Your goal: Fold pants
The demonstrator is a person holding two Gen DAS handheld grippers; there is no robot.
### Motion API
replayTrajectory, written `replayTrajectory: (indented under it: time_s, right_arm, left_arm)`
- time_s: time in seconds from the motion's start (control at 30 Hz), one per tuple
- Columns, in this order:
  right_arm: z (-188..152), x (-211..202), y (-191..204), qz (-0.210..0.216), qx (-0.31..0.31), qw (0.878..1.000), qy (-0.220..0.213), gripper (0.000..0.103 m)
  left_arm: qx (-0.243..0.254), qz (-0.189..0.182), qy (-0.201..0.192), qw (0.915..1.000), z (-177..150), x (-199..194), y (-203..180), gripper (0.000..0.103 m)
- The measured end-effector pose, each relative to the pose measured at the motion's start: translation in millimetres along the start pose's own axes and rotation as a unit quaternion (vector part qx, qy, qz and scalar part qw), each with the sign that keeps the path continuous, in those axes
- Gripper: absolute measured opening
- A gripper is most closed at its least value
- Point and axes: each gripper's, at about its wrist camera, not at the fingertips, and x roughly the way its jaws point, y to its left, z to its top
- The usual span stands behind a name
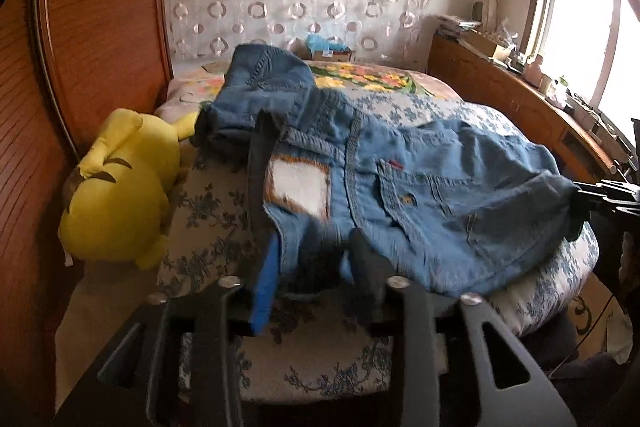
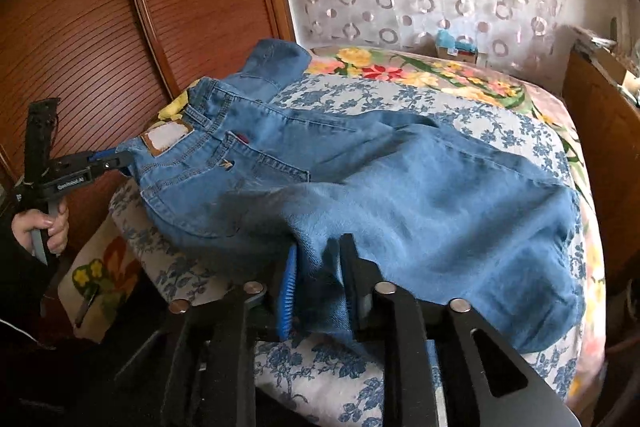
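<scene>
Lying rumpled across the bed [image 2: 400, 99], the jeans [image 2: 400, 195] look part-folded, one leg doubled back at eleven o'clock; squaring and final folds remain. The left claw [image 1: 316, 263] stands apart around the waistband corner, fabric loose between its jaws. The right claw [image 2: 320, 279] likewise gapes about a hem. A yellow plush toy [image 1: 120, 187] crowds the bed at nine o'clock.
</scene>
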Motion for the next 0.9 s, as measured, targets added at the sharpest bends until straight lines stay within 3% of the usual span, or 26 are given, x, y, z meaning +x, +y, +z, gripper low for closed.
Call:
replayTrajectory:
  time_s: [0.07,0.13,0.17,0.2,0.53,0.9]
  right_arm:
    - [4.3,-1.3,-2.3,0.003,0.005,1.000,-0.006,0.034]
    - [1.4,0.8,0.2,0.001,0.010,1.000,-0.010,0.040]
    - [1.1,1.6,-0.1,0.000,0.011,1.000,-0.012,0.041]
    - [2.0,2.5,-1.7,-0.002,0.013,1.000,-0.013,0.041]
    - [6.0,-2.7,-10.7,-0.021,0.023,0.999,-0.030,0.047]
    - [7.2,22.8,-47.9,-0.057,0.062,0.996,-0.010,0.047]
  left_arm:
    - [0.001,0.000,-0.006,1.0000,4.0,-1.0,1.7,0.048]
    - [0.003,0.002,-0.004,1.0000,9.5,1.7,2.0,0.059]
    - [0.004,0.004,-0.006,1.0000,12.5,3.1,1.9,0.069]
    - [0.004,0.002,-0.009,1.0000,15.7,4.2,1.8,0.071]
    - [0.017,0.002,-0.022,0.9996,55.4,39.2,-3.5,0.073]
    - [0.035,0.017,0.014,0.9991,101.7,100.5,-2.1,0.072]
